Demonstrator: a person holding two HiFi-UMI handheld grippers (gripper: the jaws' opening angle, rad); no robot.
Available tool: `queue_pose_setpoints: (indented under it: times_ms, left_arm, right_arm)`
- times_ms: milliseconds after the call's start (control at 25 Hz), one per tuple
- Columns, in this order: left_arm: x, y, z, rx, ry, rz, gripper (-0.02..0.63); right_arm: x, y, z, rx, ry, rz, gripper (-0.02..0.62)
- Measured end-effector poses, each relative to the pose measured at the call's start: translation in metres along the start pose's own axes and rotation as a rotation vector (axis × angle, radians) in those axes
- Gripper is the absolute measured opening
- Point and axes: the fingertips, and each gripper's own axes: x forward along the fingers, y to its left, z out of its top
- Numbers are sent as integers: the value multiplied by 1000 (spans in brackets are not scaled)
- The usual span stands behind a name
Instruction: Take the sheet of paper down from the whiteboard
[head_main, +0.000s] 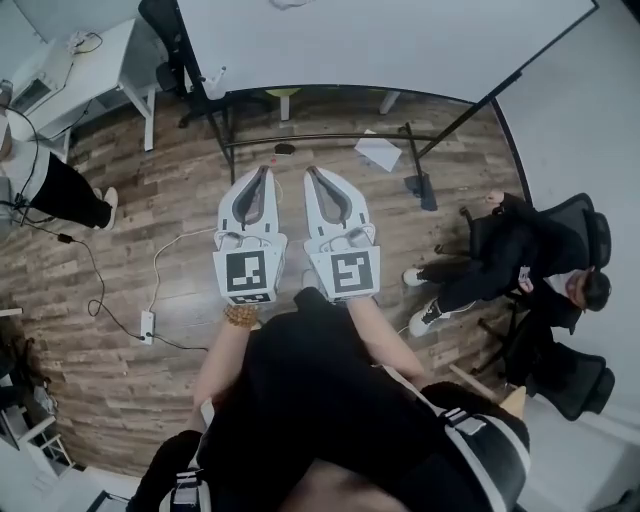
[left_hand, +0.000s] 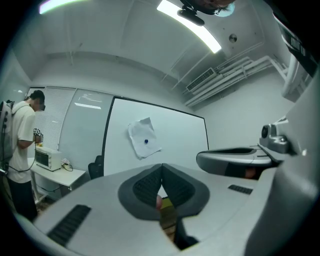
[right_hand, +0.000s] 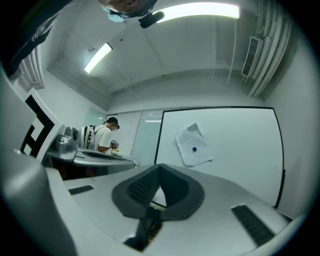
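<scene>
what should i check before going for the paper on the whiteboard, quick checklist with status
1. Sheet of paper up on the whiteboard, pinned by one blue magnet: ok.
2. Left gripper open for a grab: not ok, fingers shut, nothing between them.
3. Right gripper open: not ok, shut and empty too.
4. Paper within reach: not ok, the board stands well ahead of both grippers.
5. Paper edge lifted off the board enough to pinch: cannot tell.
6. Seated person out of the way: ok, off to the right of the board's stand.
</scene>
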Motion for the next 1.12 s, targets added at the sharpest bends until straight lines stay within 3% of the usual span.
queue_pose_setpoints:
  times_ms: [560,840,1120]
  left_arm:
    - [86,-28,-18,22,48,88,12]
    - [109,-34,-31,39,84,95,12]
    - [149,-20,-41,-18,68,65,12]
  right_arm:
    - [35,-88,-28,17,-11,89,-2]
    - [39,-117,-49,68,23,55,-2]
    - [63,-135,-61,19,48,32,-2]
